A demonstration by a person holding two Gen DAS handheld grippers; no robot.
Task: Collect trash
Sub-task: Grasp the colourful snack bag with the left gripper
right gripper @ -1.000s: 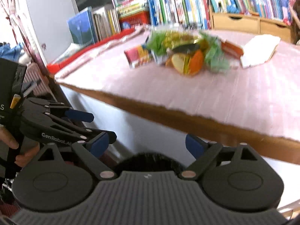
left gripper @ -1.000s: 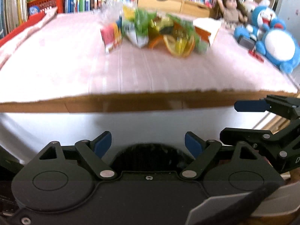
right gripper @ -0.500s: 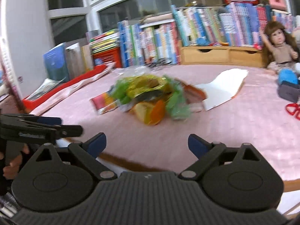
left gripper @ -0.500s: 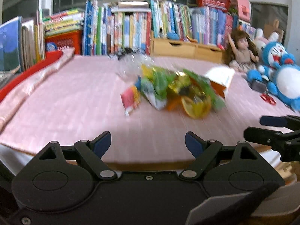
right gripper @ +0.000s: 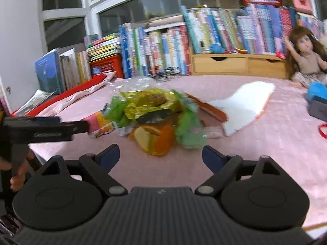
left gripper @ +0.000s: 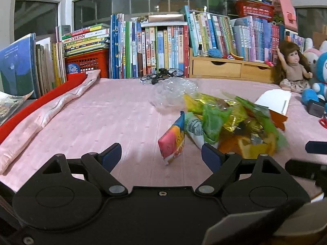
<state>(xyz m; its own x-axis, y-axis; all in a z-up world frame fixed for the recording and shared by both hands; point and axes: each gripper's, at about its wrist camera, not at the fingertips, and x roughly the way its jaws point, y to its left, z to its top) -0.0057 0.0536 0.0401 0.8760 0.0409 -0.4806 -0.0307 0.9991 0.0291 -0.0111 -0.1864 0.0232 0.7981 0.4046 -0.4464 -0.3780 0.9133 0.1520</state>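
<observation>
Your left hand-held gripper is spread and your right hand-held gripper is closing (nothing between either), both short of the wrapper pile on the bench.

Glossy foil wrappers, matt cloth

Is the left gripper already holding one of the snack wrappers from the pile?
No, the left gripper is open with nothing between its fingers, and the pink wrapper lies on the table beyond it.

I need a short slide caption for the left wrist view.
Open left gripper faces a heap of snack wrappers on the pink tablecloth.
</observation>
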